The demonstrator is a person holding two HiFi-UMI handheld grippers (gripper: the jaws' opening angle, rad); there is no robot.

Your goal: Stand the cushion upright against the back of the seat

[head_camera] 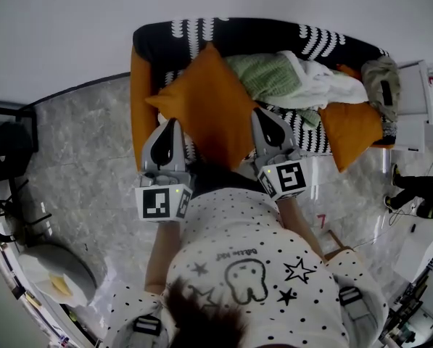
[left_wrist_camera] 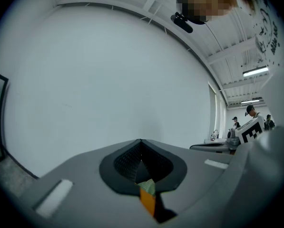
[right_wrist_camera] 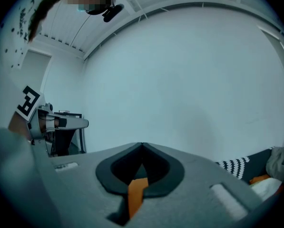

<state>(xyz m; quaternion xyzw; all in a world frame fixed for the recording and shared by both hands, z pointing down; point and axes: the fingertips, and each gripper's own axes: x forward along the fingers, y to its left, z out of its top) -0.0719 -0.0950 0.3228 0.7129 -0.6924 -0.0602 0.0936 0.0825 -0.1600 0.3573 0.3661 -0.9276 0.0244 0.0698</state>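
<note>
An orange cushion (head_camera: 205,100) hangs tilted, one corner up, in front of the black-and-white patterned sofa (head_camera: 252,33). My left gripper (head_camera: 171,127) is shut on the cushion's lower left edge, and my right gripper (head_camera: 264,119) is shut on its right edge. In the left gripper view, a strip of orange fabric (left_wrist_camera: 148,201) is pinched between the closed jaws of the left gripper (left_wrist_camera: 142,172). The right gripper view shows the same: orange fabric (right_wrist_camera: 136,191) is nipped in the right gripper (right_wrist_camera: 142,167). Both gripper cameras face the white wall.
On the seat lie a green blanket (head_camera: 270,75), white cloth (head_camera: 325,85), a grey bundle (head_camera: 381,78) and a second orange cushion (head_camera: 352,133). The sofa has an orange arm (head_camera: 140,100). Black furniture (head_camera: 6,147) stands at left, clutter at right (head_camera: 426,194). The floor is grey marble.
</note>
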